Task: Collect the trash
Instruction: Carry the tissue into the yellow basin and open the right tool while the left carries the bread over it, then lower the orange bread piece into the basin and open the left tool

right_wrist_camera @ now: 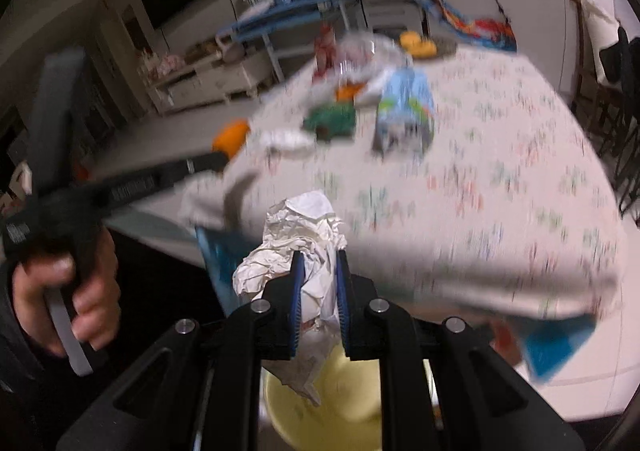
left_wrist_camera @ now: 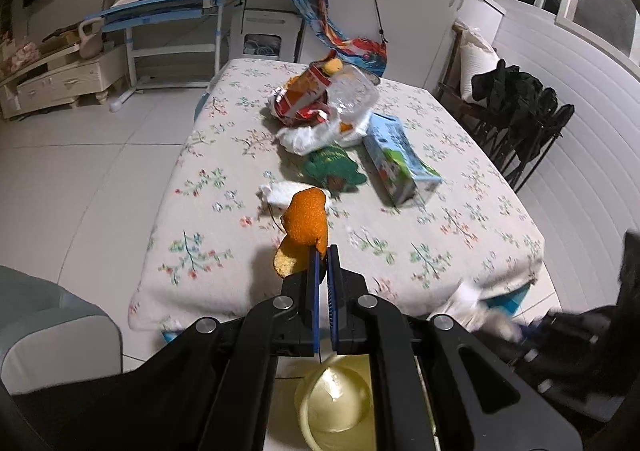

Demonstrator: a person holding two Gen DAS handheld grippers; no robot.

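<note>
My left gripper (left_wrist_camera: 325,251) is shut on a piece of orange peel (left_wrist_camera: 306,223), held above the near edge of the floral-cloth table (left_wrist_camera: 224,247). A yellow bin (left_wrist_camera: 334,399) sits under it. In the right wrist view my right gripper (right_wrist_camera: 319,255) is shut on a crumpled white paper (right_wrist_camera: 304,227) over the same yellow bin (right_wrist_camera: 344,403). That blurred view also shows the left gripper (right_wrist_camera: 220,161) with the orange peel (right_wrist_camera: 231,137), held by a hand (right_wrist_camera: 60,291). On the table lie a white tissue (left_wrist_camera: 280,193), a green wrapper (left_wrist_camera: 334,169), a blue carton (left_wrist_camera: 400,159) and a pile of wrappers (left_wrist_camera: 320,103).
A chair draped with black clothes (left_wrist_camera: 520,111) stands right of the table. A blue desk (left_wrist_camera: 168,7) with books and a bag is at the back left. A pale sofa arm (left_wrist_camera: 52,323) is at the near left. A colourful bag (left_wrist_camera: 344,39) hangs behind the table.
</note>
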